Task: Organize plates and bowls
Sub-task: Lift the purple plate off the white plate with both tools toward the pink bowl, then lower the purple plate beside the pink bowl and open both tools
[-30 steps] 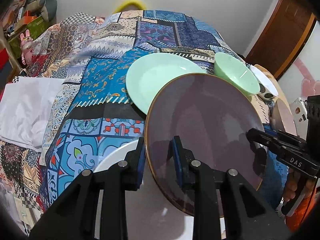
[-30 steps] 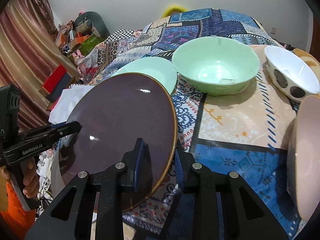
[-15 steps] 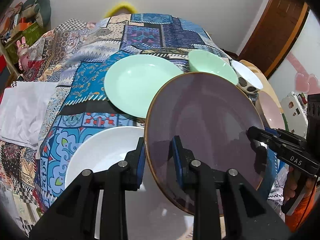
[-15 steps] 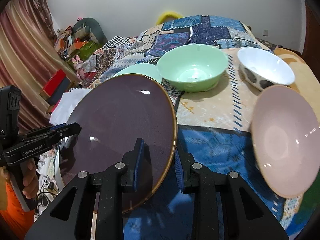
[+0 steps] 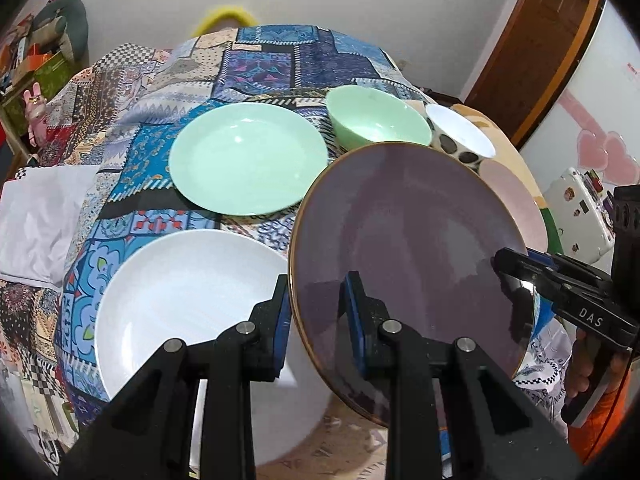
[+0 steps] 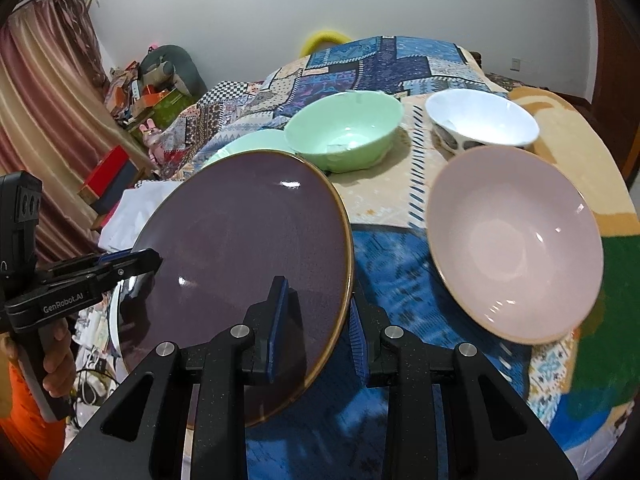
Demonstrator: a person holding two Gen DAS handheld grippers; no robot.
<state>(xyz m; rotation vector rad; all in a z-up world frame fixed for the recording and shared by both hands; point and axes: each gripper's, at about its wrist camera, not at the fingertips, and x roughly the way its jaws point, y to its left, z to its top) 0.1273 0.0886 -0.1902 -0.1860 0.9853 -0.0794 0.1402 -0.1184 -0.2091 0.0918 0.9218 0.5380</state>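
Observation:
Both grippers hold one dark purple plate (image 5: 412, 248) with a gold rim, tilted above the table. My left gripper (image 5: 316, 292) is shut on its left edge. My right gripper (image 6: 316, 300) is shut on its right edge (image 6: 248, 248). Under it lies a white plate (image 5: 176, 292). A mint green plate (image 5: 244, 158) lies behind that. A mint green bowl (image 6: 344, 132), a white spotted bowl (image 6: 480, 124) and a pink plate (image 6: 516, 240) stand to the right.
The table has a patchwork cloth (image 5: 264, 56) with a rounded edge. A white cloth (image 5: 36, 216) lies at the left edge. A wooden door (image 5: 536, 48) and a white appliance (image 5: 580, 208) are at the right. Clutter (image 6: 140, 88) sits by the curtain.
Both grippers have pulled back and up with the purple plate. The white plate below it, the spotted bowl and the pink plate have come into fuller view.

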